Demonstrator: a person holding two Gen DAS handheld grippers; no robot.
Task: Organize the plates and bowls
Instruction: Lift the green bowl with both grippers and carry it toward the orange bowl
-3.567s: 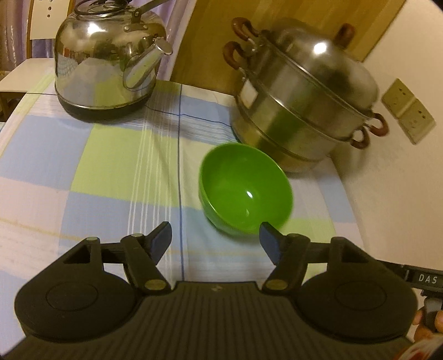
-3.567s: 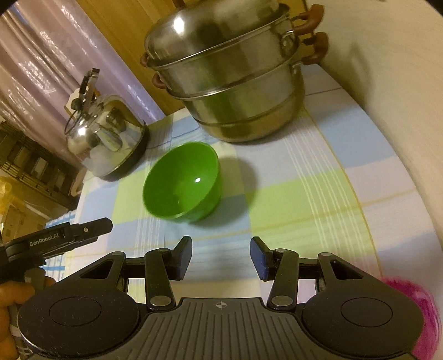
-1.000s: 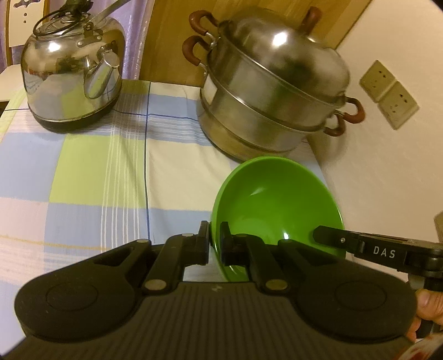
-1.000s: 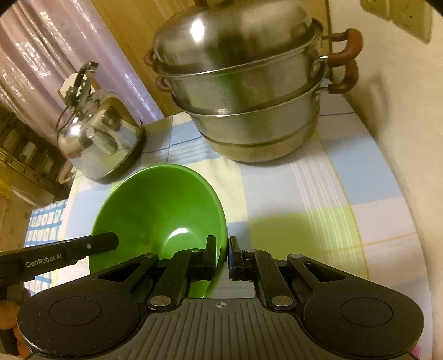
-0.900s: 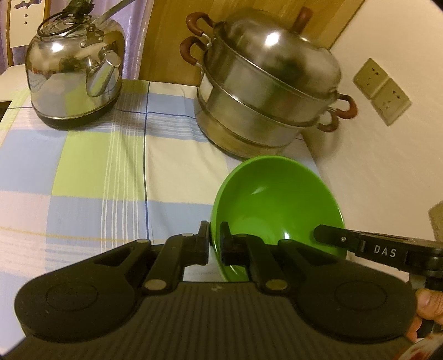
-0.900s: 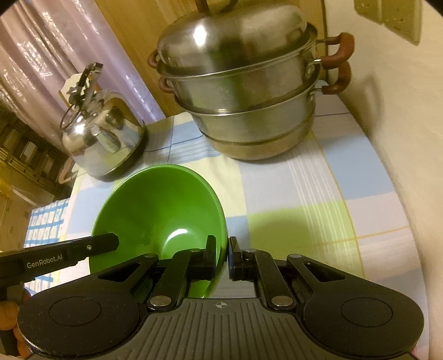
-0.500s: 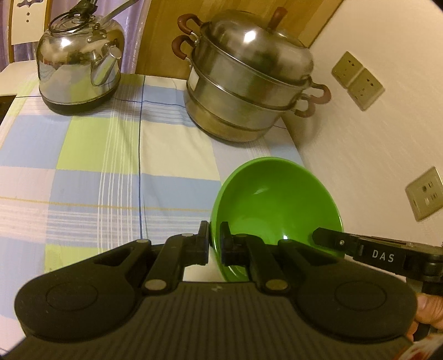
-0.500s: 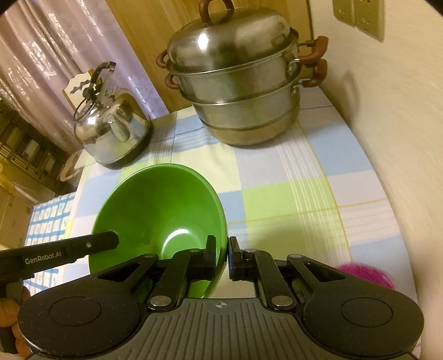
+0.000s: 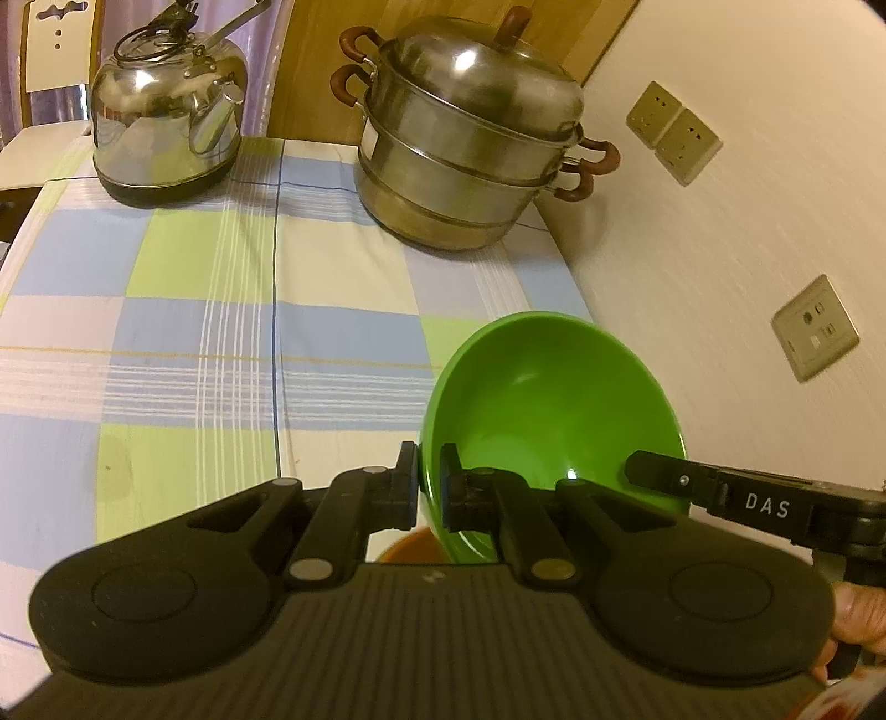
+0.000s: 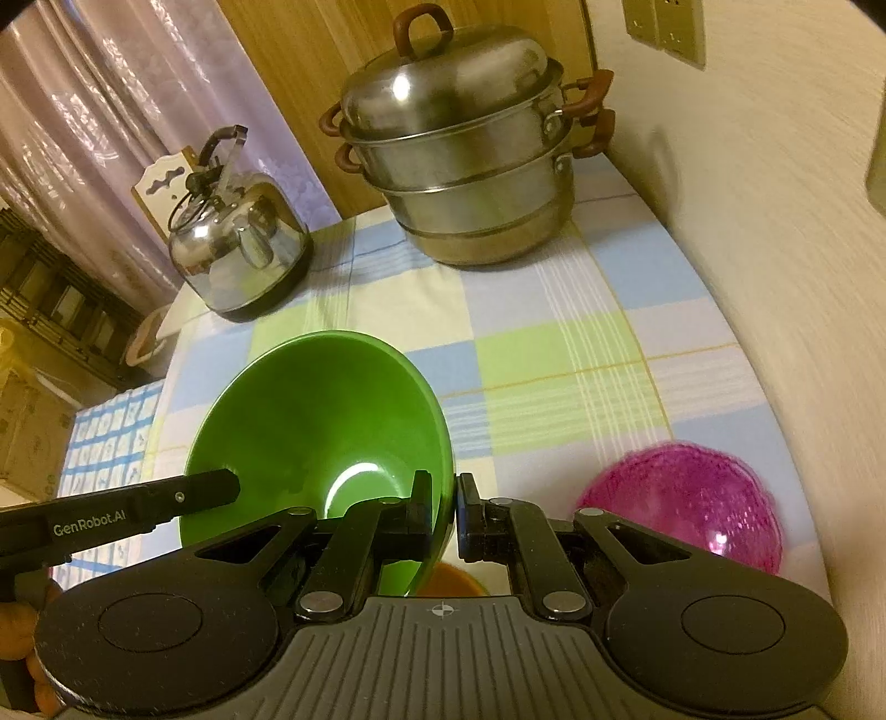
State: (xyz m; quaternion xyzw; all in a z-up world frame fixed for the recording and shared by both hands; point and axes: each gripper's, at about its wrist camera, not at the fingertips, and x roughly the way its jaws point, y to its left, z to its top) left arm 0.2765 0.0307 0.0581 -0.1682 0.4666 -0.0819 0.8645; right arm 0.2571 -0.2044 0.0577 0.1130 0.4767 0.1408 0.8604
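A green bowl (image 9: 548,404) is held in the air over the near part of the table. My left gripper (image 9: 427,487) is shut on its left rim. My right gripper (image 10: 443,512) is shut on its right rim; the bowl also shows in the right wrist view (image 10: 315,426). An orange bowl (image 10: 448,581) lies right below the green bowl, mostly hidden; it also peeks out in the left wrist view (image 9: 407,545). A pink bowl (image 10: 686,498) sits on the table to the right, near the wall.
A steel steamer pot (image 9: 465,160) and a steel kettle (image 9: 166,133) stand at the far end of the checked tablecloth (image 9: 221,310). A wall with sockets (image 9: 673,133) runs along the right side. A chair (image 9: 50,50) is at the far left.
Both grippers closed on the green bowl's rim and lifted it. They have carried it back toward the near end of the table; the pots look farther away, and the pink and orange bowls have come into view.
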